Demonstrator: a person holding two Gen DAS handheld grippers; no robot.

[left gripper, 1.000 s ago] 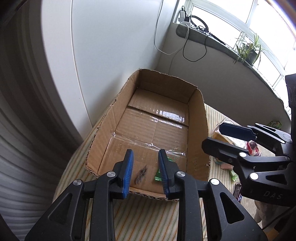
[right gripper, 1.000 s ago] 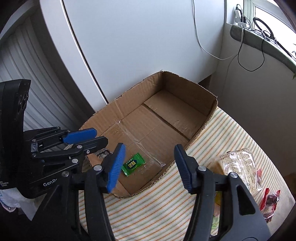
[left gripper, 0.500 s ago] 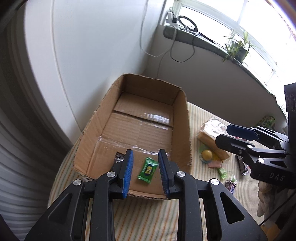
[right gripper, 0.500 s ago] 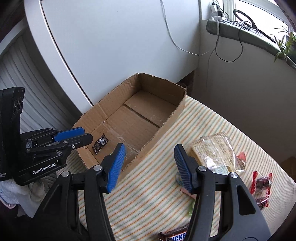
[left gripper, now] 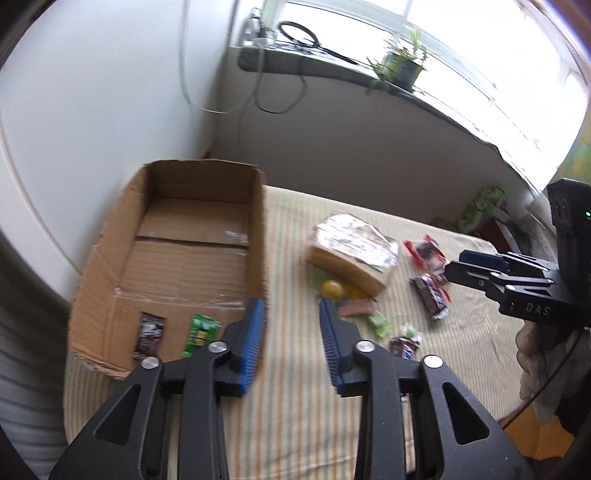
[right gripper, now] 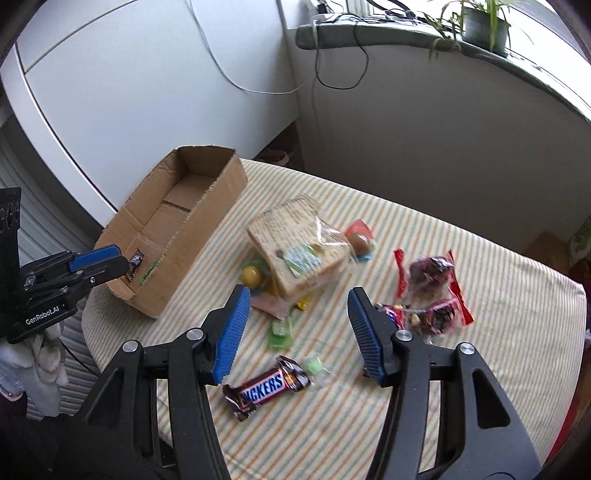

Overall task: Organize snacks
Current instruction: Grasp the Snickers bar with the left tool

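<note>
**Both grippers empty above the striped table, snacks loose beside the box**

Your left gripper (left gripper: 291, 332) filled the bottom of its own view, its blue pads parted and opening further, with only striped tablecloth (left gripper: 295, 424) between them. Nothing was held. Just left of its left pad stood the cardboard box (left gripper: 192, 251), occupying the centre left of the frame. Inside the box, at its near end, lay a dark brown packet (left gripper: 149, 334) and a green packet (left gripper: 199, 334), side by side and apart.

Your right gripper (right gripper: 295, 325) sat at the bottom centre of its view, jaws moderately wide and empty. Between and beyond its pads lay a small green sweet (right gripper: 281, 332); below it, near the lower middle, a Snickers bar (right gripper: 264, 387) rested on the cloth. Further up the frame, at centre, was a wrapped loaf of sliced bread (right gripper: 299, 243), with a yellow ball-shaped sweet (right gripper: 251, 275) touching its left edge. To the right of the right pad lay red-wrapped snack bags (right gripper: 432, 288). At the far left of this view your left gripper appeared side-on beside the box's near corner. A potted plant (right gripper: 480, 22) stood on the windowsill at the upper right.
</note>
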